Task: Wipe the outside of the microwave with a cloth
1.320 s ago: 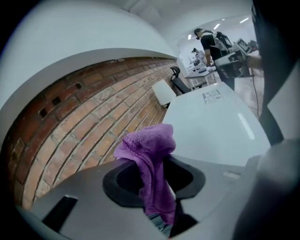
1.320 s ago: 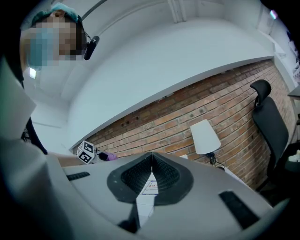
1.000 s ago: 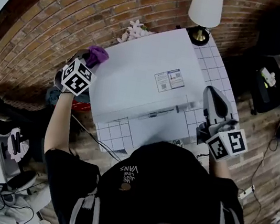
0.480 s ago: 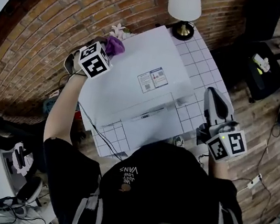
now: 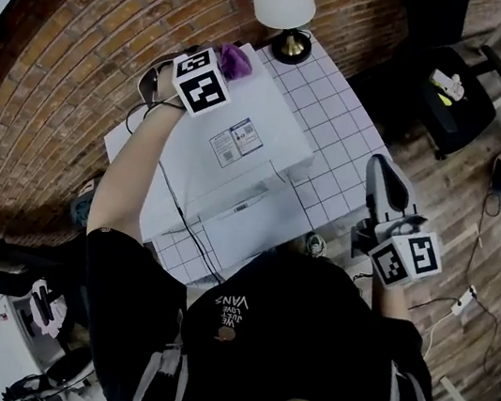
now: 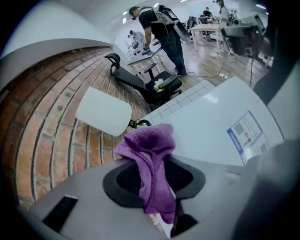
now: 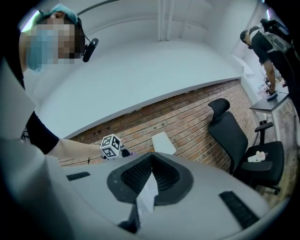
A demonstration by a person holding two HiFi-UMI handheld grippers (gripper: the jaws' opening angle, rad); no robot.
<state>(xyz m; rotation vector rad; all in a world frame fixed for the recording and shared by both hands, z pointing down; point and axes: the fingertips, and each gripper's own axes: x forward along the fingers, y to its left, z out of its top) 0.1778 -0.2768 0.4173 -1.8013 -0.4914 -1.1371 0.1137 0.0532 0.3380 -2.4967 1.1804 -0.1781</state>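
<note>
The white microwave [image 5: 242, 136] stands on a white gridded table [image 5: 336, 143]; a label [image 5: 234, 140] lies on its top. My left gripper [image 5: 224, 65] is at the microwave's far corner, shut on a purple cloth [image 5: 235, 61] that rests on the top near the lamp. In the left gripper view the purple cloth [image 6: 152, 161] hangs bunched between the closed jaws of that left gripper [image 6: 154, 187], over the microwave [image 6: 211, 126]. My right gripper [image 5: 378, 190] is held off to the right of the table, jaws shut on nothing, pointing up at the brick wall [image 7: 183, 122].
A table lamp [image 5: 281, 5] with a white shade stands at the table's far edge, close to the cloth. A black cable [image 5: 176, 220] runs down the microwave's left side. A black office chair [image 5: 450, 90] stands on the wooden floor at the right. Another person [image 6: 159, 28] stands far off.
My left gripper with the cloth has slid along the microwave top toward the far corner by the lamp. The head view shifted; the right gripper stays where it was.
</note>
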